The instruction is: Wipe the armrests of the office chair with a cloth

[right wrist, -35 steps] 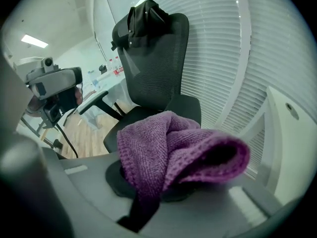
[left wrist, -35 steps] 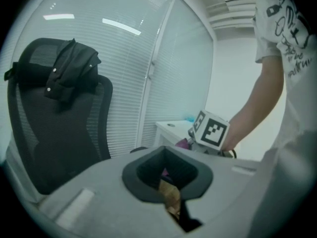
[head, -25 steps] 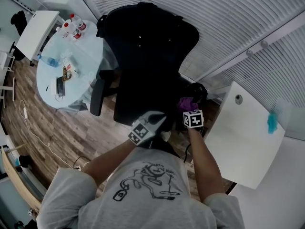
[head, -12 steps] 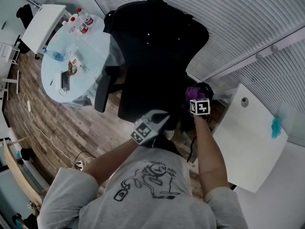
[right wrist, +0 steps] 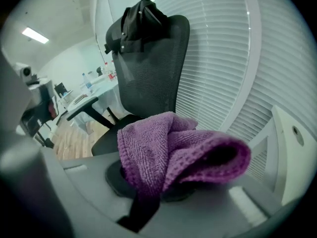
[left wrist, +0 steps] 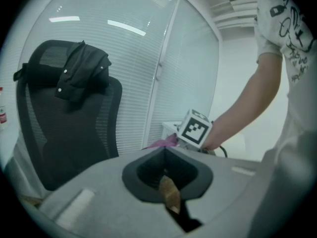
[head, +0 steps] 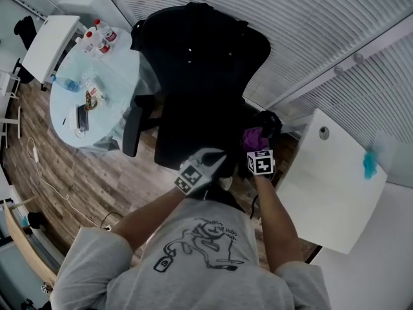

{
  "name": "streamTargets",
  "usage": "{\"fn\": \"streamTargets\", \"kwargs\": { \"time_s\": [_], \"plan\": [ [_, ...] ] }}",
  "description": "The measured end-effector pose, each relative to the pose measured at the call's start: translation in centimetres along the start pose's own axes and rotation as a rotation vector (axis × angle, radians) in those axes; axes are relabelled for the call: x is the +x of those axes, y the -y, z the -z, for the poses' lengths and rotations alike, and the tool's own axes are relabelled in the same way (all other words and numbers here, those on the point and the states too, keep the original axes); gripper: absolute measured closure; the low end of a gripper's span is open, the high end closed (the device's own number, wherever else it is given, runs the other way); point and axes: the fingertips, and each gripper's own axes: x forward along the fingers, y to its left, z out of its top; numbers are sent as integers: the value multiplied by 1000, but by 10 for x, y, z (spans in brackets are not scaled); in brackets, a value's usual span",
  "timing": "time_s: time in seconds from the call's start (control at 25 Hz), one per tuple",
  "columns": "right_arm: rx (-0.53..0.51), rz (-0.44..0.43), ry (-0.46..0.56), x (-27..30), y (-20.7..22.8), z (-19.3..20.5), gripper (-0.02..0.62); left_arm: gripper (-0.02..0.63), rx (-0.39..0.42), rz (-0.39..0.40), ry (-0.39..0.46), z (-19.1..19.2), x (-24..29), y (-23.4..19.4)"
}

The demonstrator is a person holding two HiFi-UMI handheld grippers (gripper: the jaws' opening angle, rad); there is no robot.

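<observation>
The black office chair (head: 200,76) stands ahead of me with a dark jacket (head: 193,24) over its backrest. Its left armrest (head: 131,133) juts toward the round table. Its right armrest (head: 266,120) lies just beyond the purple cloth (head: 253,137). My right gripper (head: 255,147) is shut on that cloth (right wrist: 168,152), which bunches over the jaws in the right gripper view and hides them. My left gripper (head: 211,160) hovers shut near the seat's front edge, with nothing between its fingers (left wrist: 171,195). In the left gripper view the chair back (left wrist: 64,118) is at left.
A round glass table (head: 68,118) with bottles (head: 102,34) and a phone stands left of the chair. A white desk (head: 335,186) with a teal object (head: 368,165) sits at right, close to the right armrest. Window blinds (head: 310,24) run behind the chair.
The right gripper with the cloth reached slightly farther along the right armrest half a second ago and has drawn back toward me. The left gripper has held its place.
</observation>
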Motion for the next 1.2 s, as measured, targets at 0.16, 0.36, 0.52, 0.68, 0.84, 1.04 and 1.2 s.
{"fn": "streamTargets", "kwargs": {
  "time_s": [0.16, 0.36, 0.52, 0.68, 0.84, 1.04, 1.2],
  "plan": [
    [-53, 1, 21, -19, -16, 29, 557, 606, 11, 22, 2, -3, 7, 4],
    [-17, -4, 36, -42, -36, 64, 555, 606, 20, 45, -6, -3, 12, 10],
    [6, -8, 31, -59, -52, 87, 555, 606, 24, 66, -10, -2, 14, 16],
    [25, -14, 32, -69, -61, 101, 555, 606, 27, 76, -14, 0, 13, 20],
    [92, -46, -1, -70, -59, 99, 555, 606, 25, 80, -9, -3, 11, 24],
    [126, -28, 117, -97, -51, 64, 555, 606, -5, 78, 20, -18, 5, 24],
    [122, 11, 273, -138, -47, 19, 555, 606, -33, 71, 76, -52, -5, 26]
  ]
}}
